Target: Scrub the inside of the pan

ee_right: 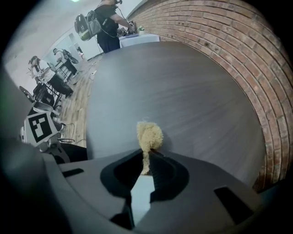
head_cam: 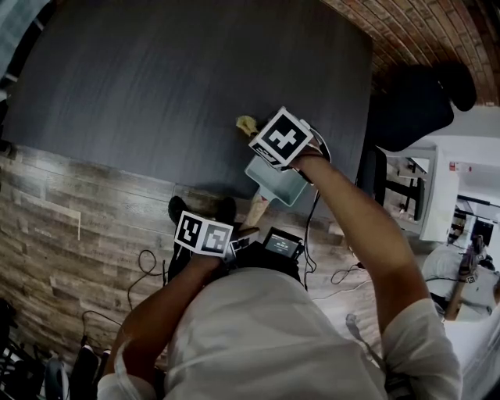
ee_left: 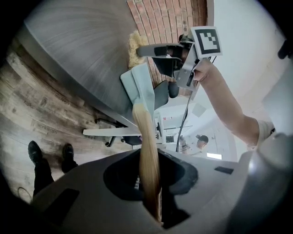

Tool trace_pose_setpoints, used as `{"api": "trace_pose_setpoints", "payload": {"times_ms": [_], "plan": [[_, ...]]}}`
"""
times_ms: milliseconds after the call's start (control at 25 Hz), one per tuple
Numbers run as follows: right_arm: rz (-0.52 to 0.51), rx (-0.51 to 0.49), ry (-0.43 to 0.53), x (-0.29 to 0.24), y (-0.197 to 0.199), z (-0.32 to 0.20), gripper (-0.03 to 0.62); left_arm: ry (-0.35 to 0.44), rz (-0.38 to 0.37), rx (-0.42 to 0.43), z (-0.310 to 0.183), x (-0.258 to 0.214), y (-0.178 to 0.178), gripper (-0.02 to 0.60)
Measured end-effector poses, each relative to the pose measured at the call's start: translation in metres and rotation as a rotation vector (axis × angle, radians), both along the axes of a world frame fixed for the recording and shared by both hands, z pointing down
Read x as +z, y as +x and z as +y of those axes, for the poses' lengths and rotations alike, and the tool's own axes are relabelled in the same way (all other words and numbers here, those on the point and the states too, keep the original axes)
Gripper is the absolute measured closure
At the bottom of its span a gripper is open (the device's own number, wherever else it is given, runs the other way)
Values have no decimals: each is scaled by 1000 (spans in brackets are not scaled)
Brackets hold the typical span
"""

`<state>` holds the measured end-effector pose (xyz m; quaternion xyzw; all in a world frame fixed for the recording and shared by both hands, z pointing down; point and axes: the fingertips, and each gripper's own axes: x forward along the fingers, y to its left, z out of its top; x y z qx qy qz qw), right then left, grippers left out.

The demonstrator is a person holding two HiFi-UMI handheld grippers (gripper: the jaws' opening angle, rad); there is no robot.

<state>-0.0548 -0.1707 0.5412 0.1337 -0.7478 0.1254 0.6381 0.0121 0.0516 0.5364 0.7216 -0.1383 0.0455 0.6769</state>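
My left gripper [head_cam: 238, 237] is shut on the wooden handle [head_cam: 258, 211] of a pale blue square pan [head_cam: 281, 186], which is held in the air just off the table's near edge. In the left gripper view the handle [ee_left: 148, 146] runs out from between the jaws to the pan [ee_left: 143, 90], seen nearly edge-on. My right gripper [head_cam: 267, 141] points down over the pan, shut on a yellow fibrous scrubber [head_cam: 247, 124]. From the right gripper view the scrubber [ee_right: 149, 134] sticks out past the jaws and the pan [ee_right: 140, 192] shows pale blue below them.
A dark grey table [head_cam: 156, 86] fills the far side, with a brick wall [head_cam: 422, 23] beyond it. A black chair [head_cam: 414, 101] and white furniture [head_cam: 437, 187] stand at the right. Cables [head_cam: 148, 266] lie on the wood floor. People [ee_right: 107, 23] stand far off.
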Motion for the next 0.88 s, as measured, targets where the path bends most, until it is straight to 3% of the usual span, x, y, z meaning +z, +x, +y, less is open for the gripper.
{"api": "trace_pose_setpoints", "payload": {"times_ms": [880], "plan": [[-54,221,85,-13,54,-87,549,23,-49,-89,-4,1,-3,492]]}}
